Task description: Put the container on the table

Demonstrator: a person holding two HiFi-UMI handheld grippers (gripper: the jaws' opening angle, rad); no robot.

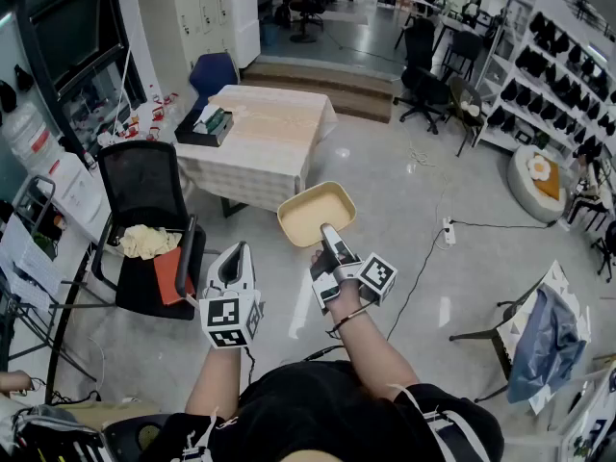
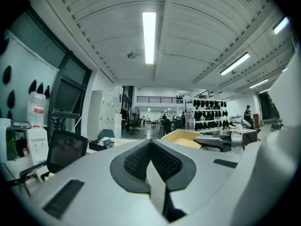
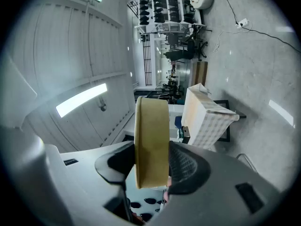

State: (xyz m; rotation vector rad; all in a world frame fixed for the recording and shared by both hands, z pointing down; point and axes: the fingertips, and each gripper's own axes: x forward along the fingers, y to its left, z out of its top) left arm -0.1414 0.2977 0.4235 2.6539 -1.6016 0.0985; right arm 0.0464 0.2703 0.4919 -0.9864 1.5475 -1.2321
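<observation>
From the head view, my right claw is clamped on the near rim of the container, a shallow tan tray that sticks out ahead of the claw with its hollow side up. It hangs over the floor. The counter, draped in a checked cloth, stands well ahead of that claw and off to its left, apart from the container. A black box sits on the counter's far left corner. My left claw hovers just left of the right one and touches nothing. Further left of it is a black chair with a pale crumpled cloth on its seat.

In the left gripper view, the jaws are pressed together with nothing between them. The container and the right claw show off to the right, a little ahead.

In the right gripper view, the picture is rolled on its side and the container stands edge-on between the jaws. Both ribbed pads press against its wall, so the jaws stand wide, held apart by the container. The counter lies beyond the claw, to the right of the container's edge.
</observation>
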